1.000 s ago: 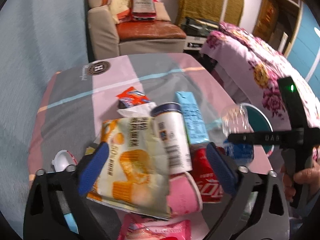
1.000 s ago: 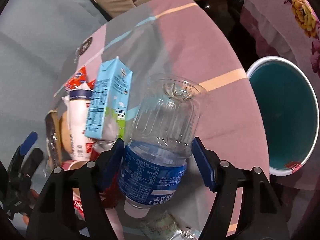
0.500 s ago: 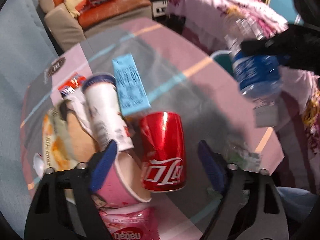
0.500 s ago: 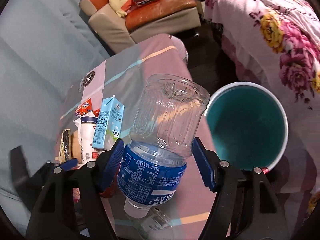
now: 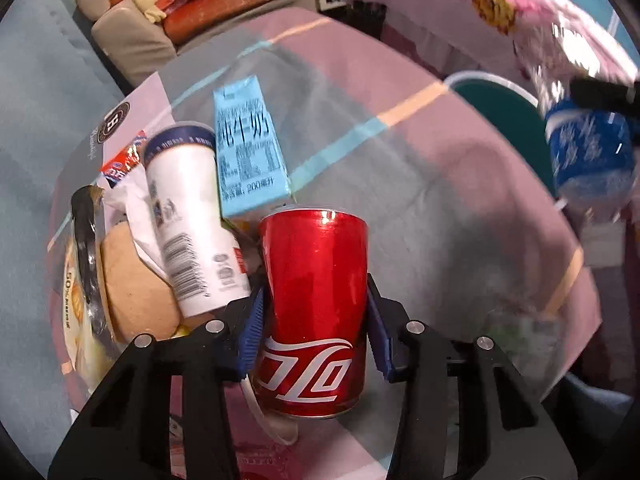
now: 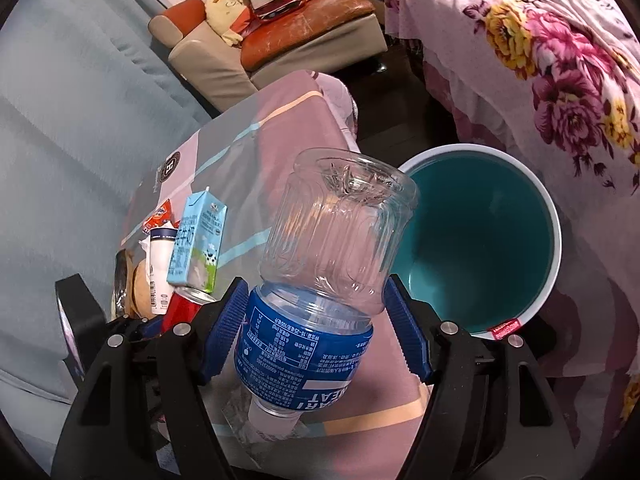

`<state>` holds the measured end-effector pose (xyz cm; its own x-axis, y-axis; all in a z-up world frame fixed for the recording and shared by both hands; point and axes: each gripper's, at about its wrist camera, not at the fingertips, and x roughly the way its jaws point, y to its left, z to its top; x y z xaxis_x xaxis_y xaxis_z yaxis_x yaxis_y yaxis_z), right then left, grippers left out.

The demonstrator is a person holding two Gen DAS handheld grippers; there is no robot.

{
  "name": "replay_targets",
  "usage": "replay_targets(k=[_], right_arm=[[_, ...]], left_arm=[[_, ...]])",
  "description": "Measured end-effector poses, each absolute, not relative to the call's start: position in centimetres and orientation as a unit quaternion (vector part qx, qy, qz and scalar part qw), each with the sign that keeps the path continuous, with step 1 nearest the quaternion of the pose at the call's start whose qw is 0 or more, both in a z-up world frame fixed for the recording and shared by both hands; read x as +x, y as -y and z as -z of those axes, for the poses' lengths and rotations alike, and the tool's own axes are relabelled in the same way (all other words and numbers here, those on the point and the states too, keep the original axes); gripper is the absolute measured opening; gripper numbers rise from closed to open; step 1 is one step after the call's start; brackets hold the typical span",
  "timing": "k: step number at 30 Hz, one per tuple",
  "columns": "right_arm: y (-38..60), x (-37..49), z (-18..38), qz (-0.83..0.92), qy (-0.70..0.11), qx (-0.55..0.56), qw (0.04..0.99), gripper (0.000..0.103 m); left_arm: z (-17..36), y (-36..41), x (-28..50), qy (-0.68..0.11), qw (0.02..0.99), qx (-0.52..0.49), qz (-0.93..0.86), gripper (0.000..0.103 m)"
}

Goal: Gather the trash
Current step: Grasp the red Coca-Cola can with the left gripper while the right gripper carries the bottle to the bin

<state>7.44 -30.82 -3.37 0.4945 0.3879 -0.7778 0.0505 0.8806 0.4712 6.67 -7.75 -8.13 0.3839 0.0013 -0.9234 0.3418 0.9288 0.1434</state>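
A red cola can (image 5: 316, 280) lies on the cloth-covered table (image 5: 420, 168). My left gripper (image 5: 316, 328) has its jaws closing on the can, and both blue pads (image 5: 251, 328) touch its sides. My right gripper (image 6: 316, 320) is shut on a clear plastic bottle (image 6: 332, 248) with a blue label, held neck down. It hangs over the table's edge beside the teal bin (image 6: 554, 240). That bottle (image 5: 588, 152) shows blurred at the right of the left wrist view.
Left of the can lie a blue milk carton (image 5: 248, 148), a white cup (image 5: 188, 216), a bun (image 5: 132, 284) and snack wrappers (image 5: 120, 164). A floral bedspread (image 6: 560, 60) lies behind the bin. A sofa (image 6: 280, 40) stands at the back.
My left gripper has swung from the snack bag to the red can, sunk and narrowed onto it. My right gripper has carried the bottle off the table toward the bin.
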Motion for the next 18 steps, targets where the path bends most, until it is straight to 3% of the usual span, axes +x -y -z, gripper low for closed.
replay_targets(k=[12,18], right_arm=[[36.4,6.4,2.9,-0.067,-0.459,0.251,0.85,0.067],[40.4,6.1,2.5,-0.03,-0.443,0.263,0.857,0.067]], left_arm=[[0.6,10.3,7.7,-0.514,0.836,0.043,0.187,0.046],[1.3,16.6,10.0,-0.511,0.826,0.06,0.229,0.046]])
